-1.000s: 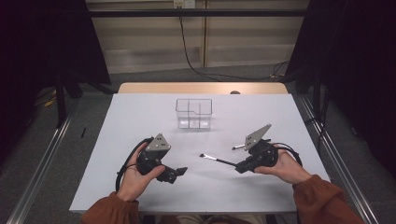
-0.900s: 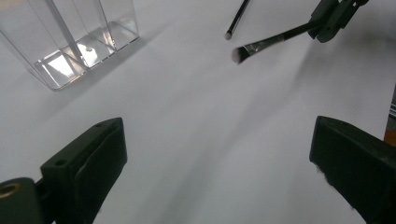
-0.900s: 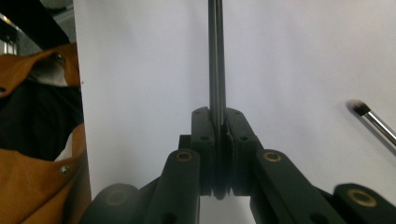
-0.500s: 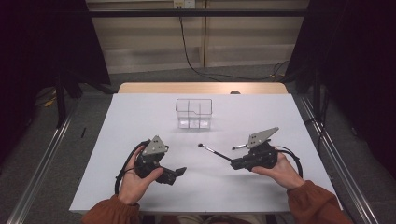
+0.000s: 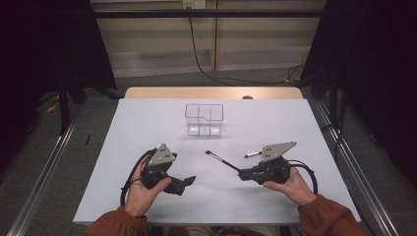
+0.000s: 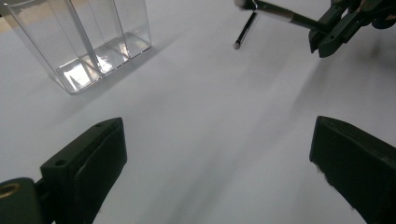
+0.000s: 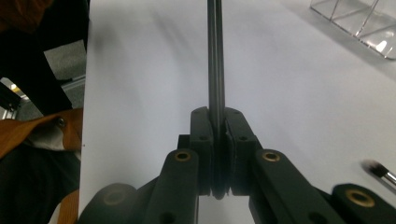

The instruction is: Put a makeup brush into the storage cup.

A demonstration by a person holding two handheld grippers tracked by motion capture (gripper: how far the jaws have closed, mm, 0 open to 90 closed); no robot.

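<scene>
My right gripper (image 5: 242,174) is shut on the handle of a thin black brush (image 5: 222,161), held just above the table at the front right. The brush points left and away toward a clear divided box (image 5: 204,119). In the right gripper view the closed jaws (image 7: 215,116) pinch the dark handle (image 7: 215,56), which runs straight up the picture. A second small brush (image 5: 252,155) lies on the table just beyond that gripper. My left gripper (image 5: 186,183) rests at the front left, its jaws wide apart (image 6: 219,168) with nothing between them.
The white table top (image 5: 147,123) ends in a wooden strip (image 5: 211,92) at the far edge. The clear box (image 6: 84,42) stands at the upper left of the left gripper view. An orange sleeve (image 7: 37,130) is at the left of the right gripper view.
The held brush's tip has swung a little toward the far side of the table with the right hand. The left gripper has stayed where it was.
</scene>
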